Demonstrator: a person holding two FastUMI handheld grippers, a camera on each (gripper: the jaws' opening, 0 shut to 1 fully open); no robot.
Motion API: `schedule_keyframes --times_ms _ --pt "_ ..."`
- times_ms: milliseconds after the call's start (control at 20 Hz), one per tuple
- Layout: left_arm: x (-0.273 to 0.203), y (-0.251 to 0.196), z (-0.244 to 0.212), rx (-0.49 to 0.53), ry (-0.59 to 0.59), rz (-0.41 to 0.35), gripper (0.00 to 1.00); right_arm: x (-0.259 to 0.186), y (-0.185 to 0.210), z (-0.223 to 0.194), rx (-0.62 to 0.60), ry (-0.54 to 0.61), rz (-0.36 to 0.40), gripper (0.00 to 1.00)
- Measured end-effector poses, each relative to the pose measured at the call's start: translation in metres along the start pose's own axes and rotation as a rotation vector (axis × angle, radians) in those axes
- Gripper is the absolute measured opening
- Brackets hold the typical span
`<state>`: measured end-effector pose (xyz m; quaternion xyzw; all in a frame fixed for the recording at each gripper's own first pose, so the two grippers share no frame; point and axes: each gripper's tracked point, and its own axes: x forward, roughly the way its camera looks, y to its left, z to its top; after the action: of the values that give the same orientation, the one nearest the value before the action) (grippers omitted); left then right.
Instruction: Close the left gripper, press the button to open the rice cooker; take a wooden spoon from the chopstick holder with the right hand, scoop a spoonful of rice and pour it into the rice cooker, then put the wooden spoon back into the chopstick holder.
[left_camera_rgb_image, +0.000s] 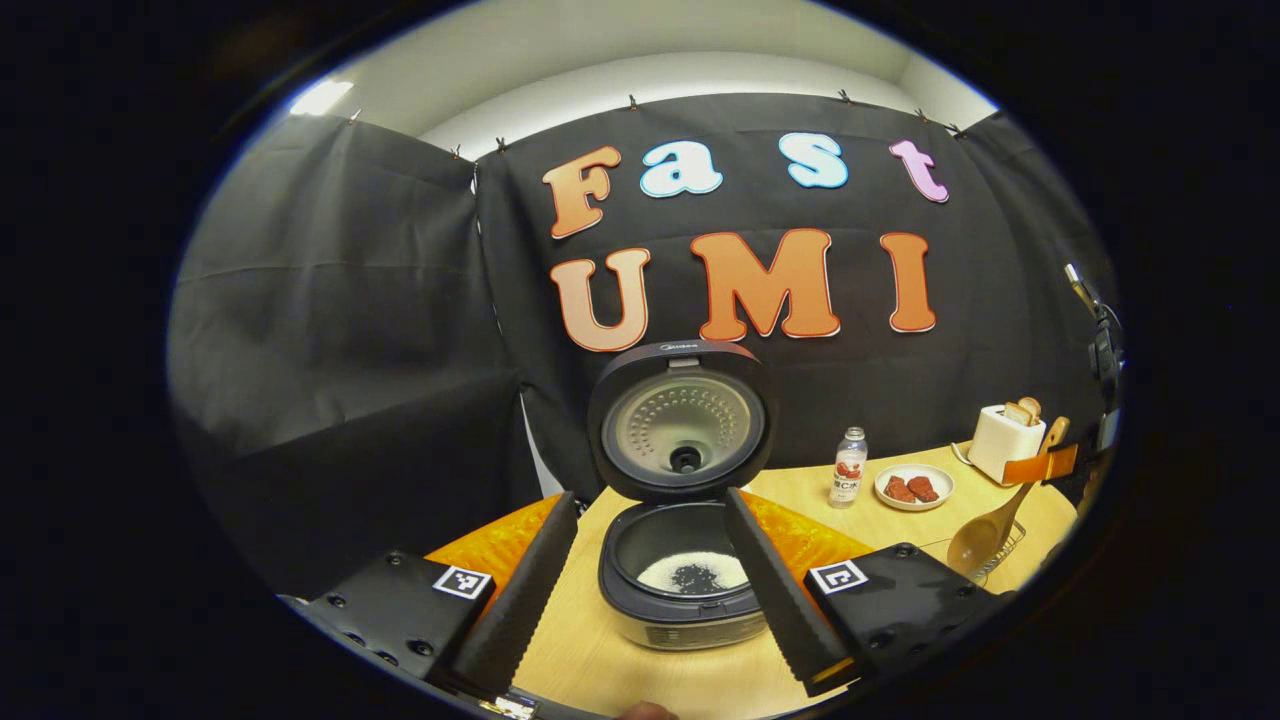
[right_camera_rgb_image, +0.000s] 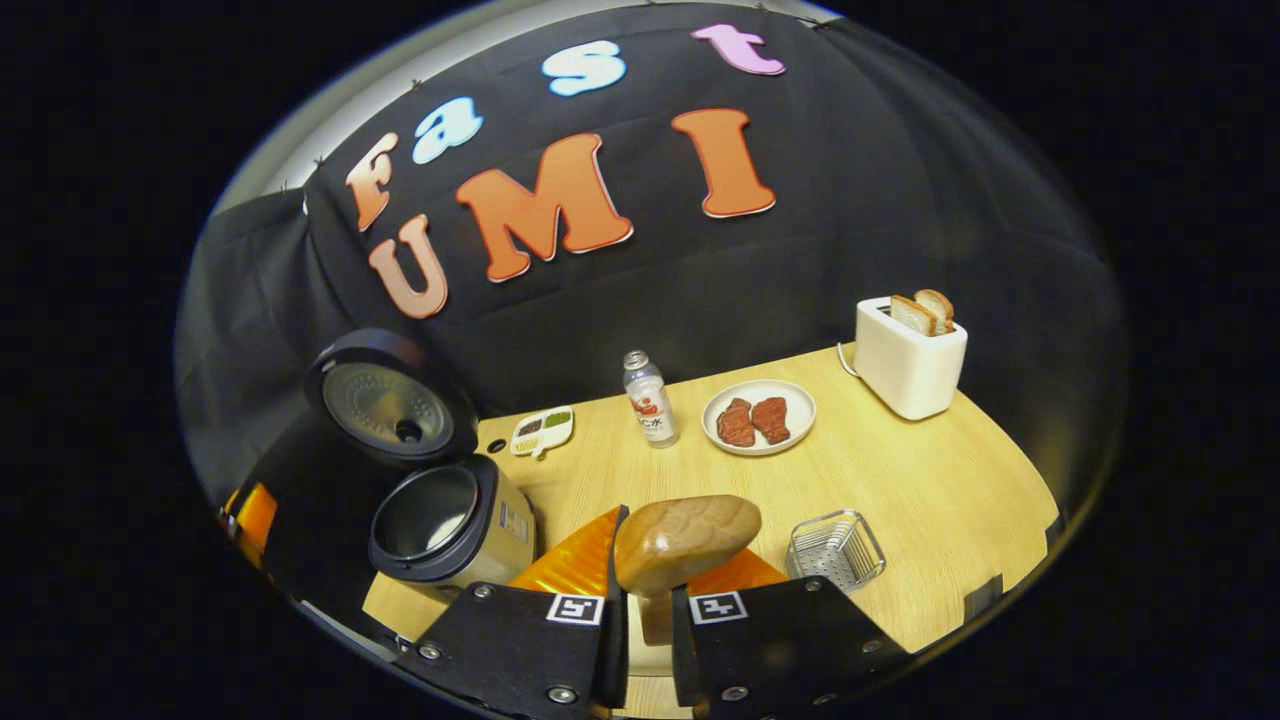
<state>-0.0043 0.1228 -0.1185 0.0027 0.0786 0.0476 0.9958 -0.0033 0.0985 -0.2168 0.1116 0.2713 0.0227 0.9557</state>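
Rice cooker with lid raised, white rice in its pot, framed between the spread fingers of the released left gripper – right gripper clenched on the handle of the wooden spoon, bowl foremost – wire chopstick holder near, just right of it, on the table

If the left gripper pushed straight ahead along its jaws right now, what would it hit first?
Most likely the open grey rice cooker: its pot with white rice sits directly between the spread jaws of the left gripper, with the raised round lid just behind. Depth is hard to judge, but nothing seems to lie between.
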Motion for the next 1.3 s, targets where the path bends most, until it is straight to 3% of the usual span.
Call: schedule_keyframes --times_ms 150,350,400,450,600,650,700,750,800,1100,1300 --pt "0.002 0.010 -0.006 0.006 0.012 0.018 1.00 0.019 0.010 -0.027 -0.102 0.036 -0.010 0.17" --pt "0.003 0.022 -0.015 0.024 0.033 0.043 1.00 0.037 -0.004 -0.052 -0.251 0.067 -0.087 0.17" --pt "0.004 0.024 -0.017 0.026 0.037 0.046 1.00 0.039 -0.008 -0.054 -0.291 0.059 -0.110 0.13" --pt "0.002 0.025 -0.018 0.026 0.041 0.048 1.00 0.040 -0.010 -0.053 -0.337 0.043 -0.129 0.17" --pt "0.006 0.025 -0.026 0.021 0.055 0.041 0.99 0.043 -0.009 -0.063 -0.471 0.017 -0.163 0.18" --pt "0.007 0.025 -0.028 0.019 0.059 0.037 0.93 0.045 -0.008 -0.071 -0.501 0.026 -0.175 0.17" --pt "0.009 0.025 -0.030 0.017 0.063 0.034 1.00 0.047 -0.006 -0.074 -0.521 0.015 -0.181 0.17" --pt "0.012 0.024 -0.032 0.015 0.066 0.030 0.93 0.047 -0.003 -0.073 -0.538 -0.007 -0.190 0.17" --pt "0.014 0.025 -0.033 0.012 0.069 0.026 0.92 0.048 -0.001 -0.073 -0.552 -0.018 -0.192 0.16" --pt "0.022 0.029 -0.035 0.015 0.065 -0.003 0.93 0.053 0.019 -0.102 -0.612 -0.040 -0.180 0.16" --pt "0.026 0.029 -0.039 0.012 0.069 -0.026 0.93 0.050 0.028 -0.121 -0.566 -0.013 -0.177 0.14"
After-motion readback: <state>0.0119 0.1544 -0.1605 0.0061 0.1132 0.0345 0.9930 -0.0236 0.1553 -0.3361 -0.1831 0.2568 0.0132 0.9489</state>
